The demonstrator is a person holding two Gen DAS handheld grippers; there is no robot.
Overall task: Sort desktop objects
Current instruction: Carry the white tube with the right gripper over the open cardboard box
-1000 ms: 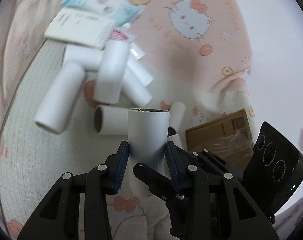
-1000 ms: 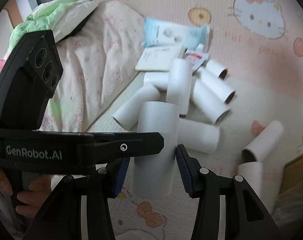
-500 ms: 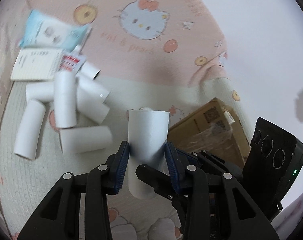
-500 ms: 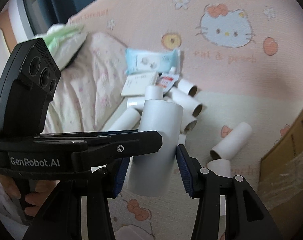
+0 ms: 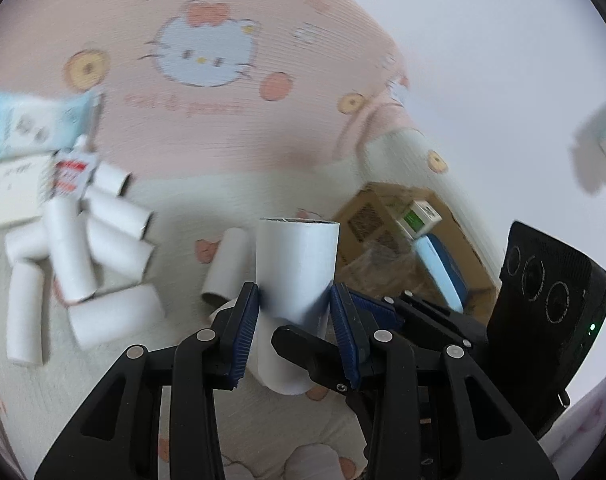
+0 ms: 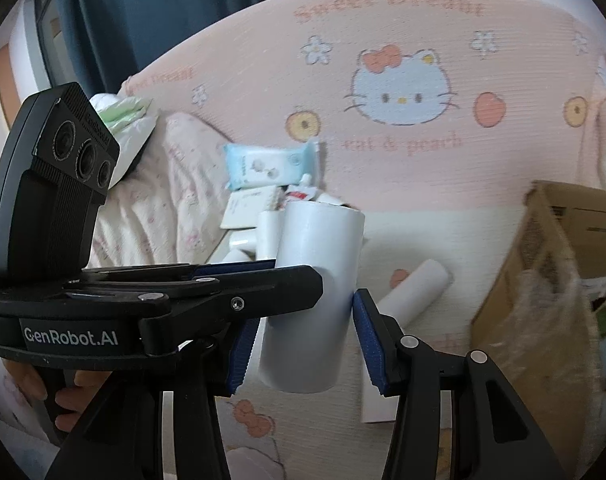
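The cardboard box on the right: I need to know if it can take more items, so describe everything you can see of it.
The cardboard box is brown corrugated card with dark printed labels on its flap and crinkled clear plastic over its near side. It sits open on the pale mat, at the right of both views, beside the white wall. Inside lie a small white and green carton and a light blue, flat item. Its far corners are blurred, so how full it is cannot be told. Neither tool touches it.

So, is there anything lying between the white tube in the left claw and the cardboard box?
Nothing visible blocks it. The white tube is held off the bedding in the left claw, and the cardboard box is open at its top. The loose tubes lie on the opposite side.
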